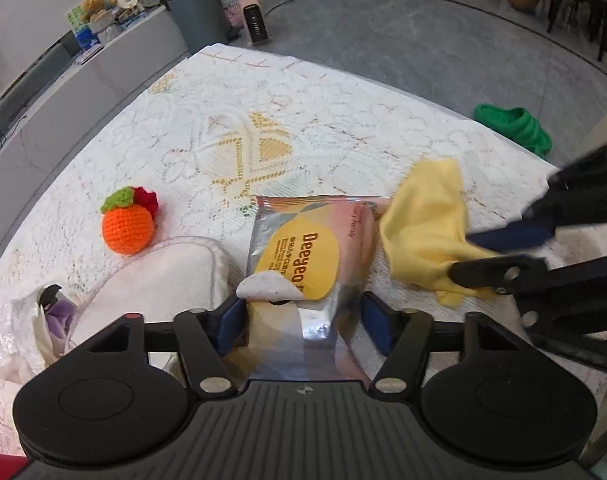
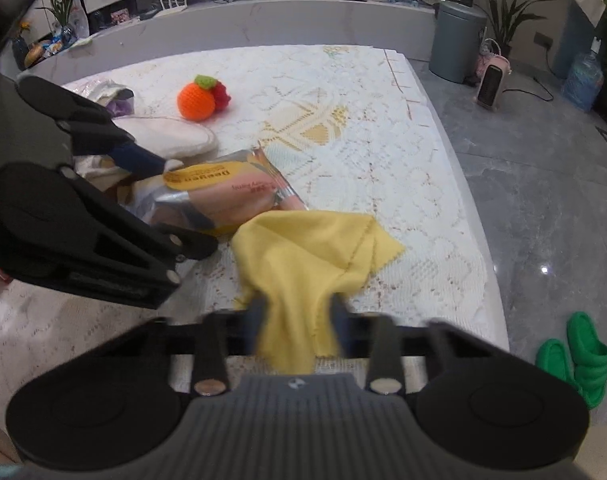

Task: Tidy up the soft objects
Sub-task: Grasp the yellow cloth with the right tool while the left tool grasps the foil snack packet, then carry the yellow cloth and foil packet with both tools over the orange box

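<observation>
My left gripper [image 1: 301,316] is shut on a silver and pink "Deeyeo" soft pack [image 1: 311,244], which lies on the white lace tablecloth [image 1: 231,120]. My right gripper [image 2: 299,312] is shut on a yellow cloth [image 2: 303,256], which drapes forward onto the table just right of the pack [image 2: 219,196]. The right gripper [image 1: 471,256] shows in the left wrist view holding the cloth [image 1: 423,228]. The left gripper [image 2: 171,204] shows in the right wrist view at the pack's near end. A crocheted orange with a red berry [image 1: 127,224] sits left of the pack.
A white padded item [image 1: 163,276] and a crinkled plastic bag with purple contents [image 1: 43,320] lie at the near left. Green slippers [image 2: 575,356] lie on the grey floor by the table's right edge. A grey bin [image 2: 455,40] and a small heater [image 2: 491,84] stand beyond.
</observation>
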`<state>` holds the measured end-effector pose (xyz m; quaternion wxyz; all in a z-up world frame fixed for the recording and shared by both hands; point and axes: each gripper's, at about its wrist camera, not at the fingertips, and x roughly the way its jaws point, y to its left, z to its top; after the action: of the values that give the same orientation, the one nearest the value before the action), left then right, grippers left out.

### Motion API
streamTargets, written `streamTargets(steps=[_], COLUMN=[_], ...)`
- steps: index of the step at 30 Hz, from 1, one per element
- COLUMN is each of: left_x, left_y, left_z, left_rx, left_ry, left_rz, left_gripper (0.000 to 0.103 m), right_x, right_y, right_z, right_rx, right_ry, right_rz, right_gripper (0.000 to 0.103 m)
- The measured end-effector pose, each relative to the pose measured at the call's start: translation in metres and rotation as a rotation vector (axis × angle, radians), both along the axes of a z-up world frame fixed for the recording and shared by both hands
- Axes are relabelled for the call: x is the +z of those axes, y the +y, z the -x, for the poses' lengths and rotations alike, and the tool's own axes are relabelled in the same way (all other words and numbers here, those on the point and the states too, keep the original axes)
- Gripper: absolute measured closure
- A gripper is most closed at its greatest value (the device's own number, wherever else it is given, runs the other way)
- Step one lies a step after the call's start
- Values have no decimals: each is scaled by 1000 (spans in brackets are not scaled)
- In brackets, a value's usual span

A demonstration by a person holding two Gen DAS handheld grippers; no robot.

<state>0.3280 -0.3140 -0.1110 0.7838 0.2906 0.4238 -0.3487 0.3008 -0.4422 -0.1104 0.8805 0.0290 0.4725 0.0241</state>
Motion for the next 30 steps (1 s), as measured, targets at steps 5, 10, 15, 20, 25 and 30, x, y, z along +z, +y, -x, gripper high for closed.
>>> streamTargets(steps=[5,10,15,20,25,30], left_x=[6,19,37,60,88,118], left_y=[10,20,27,42,65,101], left_z=[0,7,25,48,69,89], left_rx=[51,91,110,140,172,206], left_ry=[1,3,4,-18,-36,-71], left_rz=[60,119,147,185,233,285], left_gripper=[52,54,54,54,55,55], right_x=[0,10,26,44,66,93], right_y=[-3,0,3,14,26,46], right_z=[0,5,16,29,46,65], right_rx=[-26,-36,-47,-37,-29,-1], right_ry=[4,-9,-17,-24,-52,-97], right_rz=[-37,-47,-64,-33,-21,-13], right_gripper=[99,99,99,99,99,99])
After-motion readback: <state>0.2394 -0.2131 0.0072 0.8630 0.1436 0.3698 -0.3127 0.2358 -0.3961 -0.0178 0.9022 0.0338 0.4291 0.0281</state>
